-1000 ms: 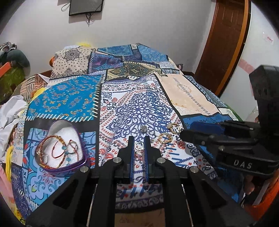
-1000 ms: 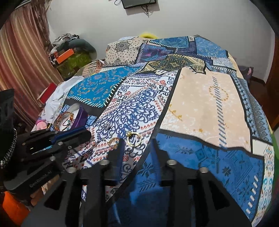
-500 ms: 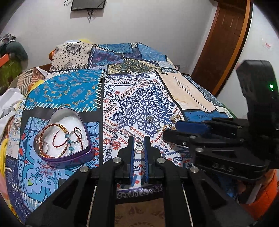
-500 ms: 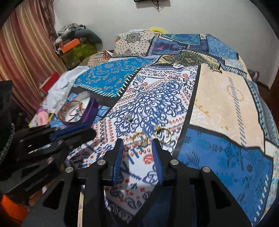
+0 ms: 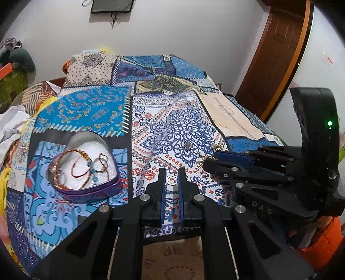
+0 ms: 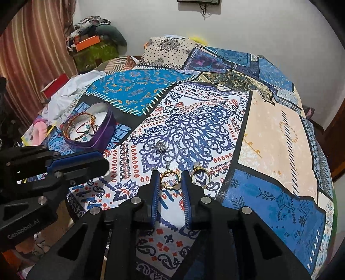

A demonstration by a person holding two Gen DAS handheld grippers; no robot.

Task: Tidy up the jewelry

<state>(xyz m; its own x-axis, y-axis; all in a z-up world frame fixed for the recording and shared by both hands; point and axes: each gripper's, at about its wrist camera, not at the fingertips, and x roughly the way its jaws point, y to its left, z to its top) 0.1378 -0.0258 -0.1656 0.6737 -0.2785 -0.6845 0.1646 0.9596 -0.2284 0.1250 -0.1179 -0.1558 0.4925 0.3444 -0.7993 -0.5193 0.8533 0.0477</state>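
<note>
My right tool (image 6: 170, 179) has just been closing around the gold ring (image 6: 170, 179), which lies flat on the bed (image 6: 278, 137) between its tips, not visibly pinched yet. My left tool (image 5: 171, 179) pinches a small silver ring (image 5: 171, 179); the heart tin (image 5: 86, 163) lies to its left.

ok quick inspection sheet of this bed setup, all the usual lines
surface: patchwork bedspread, flat where the jewelry lies
job's things: heart-shaped tin holds bracelets; gold ring on the spread between the right tongs' fingers; second gold ring just right of them; small silver piece further up; small silver ring in the left tongs
clutter: white cloth and piled clothes beyond the tin
grippers: left tongs shut on the small silver ring; right tongs have just been closing around the gold ring, pads not clearly pressing
cables: one dangling under the wall screen
surroundings: white wall, wooden door, striped curtain
</note>
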